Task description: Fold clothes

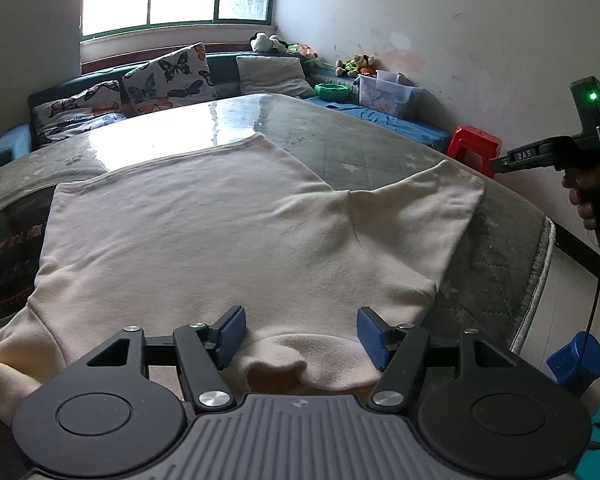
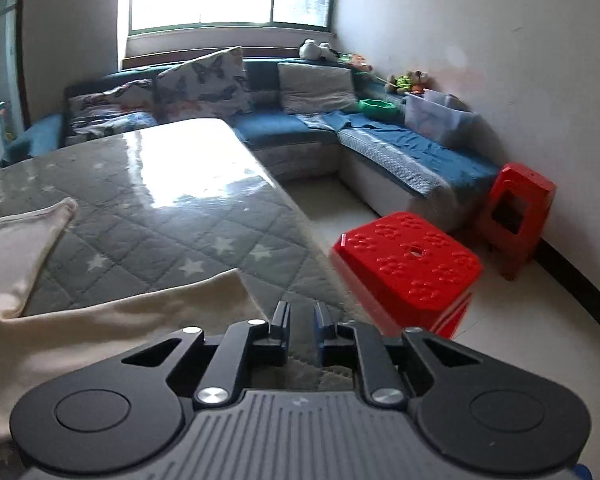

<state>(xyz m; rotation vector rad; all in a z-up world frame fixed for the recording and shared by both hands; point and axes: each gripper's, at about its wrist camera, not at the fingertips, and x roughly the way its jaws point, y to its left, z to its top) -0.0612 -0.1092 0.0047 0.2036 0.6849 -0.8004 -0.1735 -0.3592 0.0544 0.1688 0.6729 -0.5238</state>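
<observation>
the left gripper (image 1: pixel 300 334) stands released over the cream shirt (image 1: pixel 204 224) collar; the right gripper (image 2: pixel 302 322), beside the shirt's sleeve, is nearly clenched on nothing.

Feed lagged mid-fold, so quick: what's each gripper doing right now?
Left gripper: open, jaws wide over the cream shirt, not clamped.
Right gripper: nearly closed, small gap, holding nothing.

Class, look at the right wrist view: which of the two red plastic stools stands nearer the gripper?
The red plastic stool with the paw-print top, beside the table edge; the other red stool stands farther back against the wall.
</observation>
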